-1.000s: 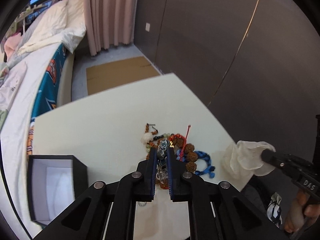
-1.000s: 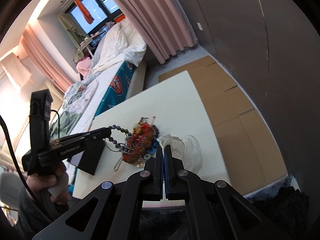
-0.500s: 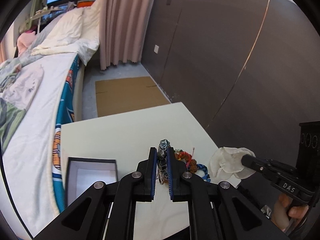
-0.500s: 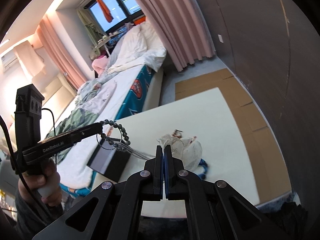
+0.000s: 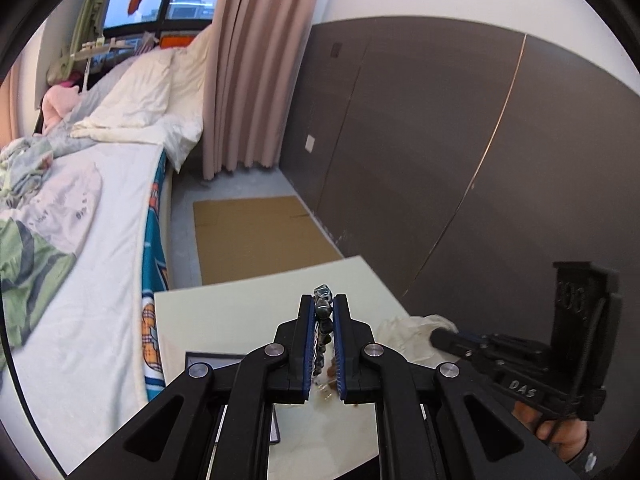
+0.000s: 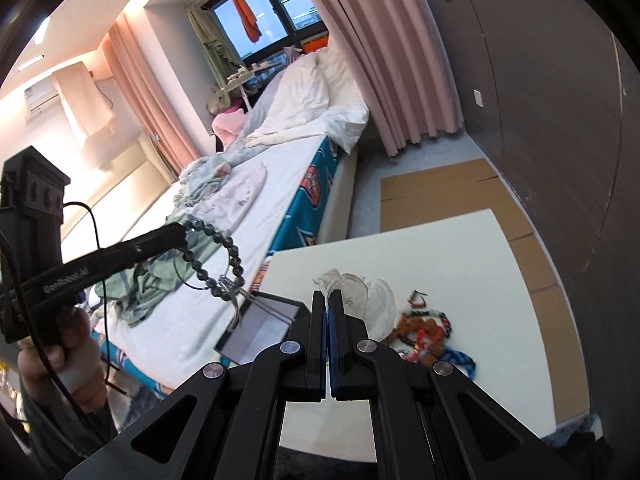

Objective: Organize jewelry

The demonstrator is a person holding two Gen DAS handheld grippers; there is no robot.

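Left gripper (image 5: pixel 323 312), clenched on a dark beaded bracelet (image 6: pixel 218 258), hangs high above the black box (image 6: pixel 260 326) at the table's (image 6: pixel 460 248) bedside edge, while the right gripper (image 6: pixel 329 300) pinches a clear pouch (image 6: pixel 360 292) beside the jewelry pile (image 6: pixel 428 336).

Left gripper (image 5: pixel 323 334): matt black plastic arms w/ shiny metal pivot screws, ribbed blue rubbery pads; clamped on glossy dark grey-green faceted bead bracelet (image 6: pixel 216 256) w/ fine silvery metal chain (image 6: pixel 260 304) hanging off it. Right gripper (image 6: pixel 329 332): same matt black plastic, pinching thin translucent white crinkly plastic bag (image 6: pixel 360 296). Pale cream table top (image 6: pixel 460 264): smooth, matt. Black square box (image 6: pixel 260 328): matt rim, smooth pale lining. Tangled jewelry pile (image 6: pixel 424 332): rough brown seed beads, blue braided cord, red thread. Flat brown cardboard sheets (image 6: pixel 440 188) on floor: matt paper.
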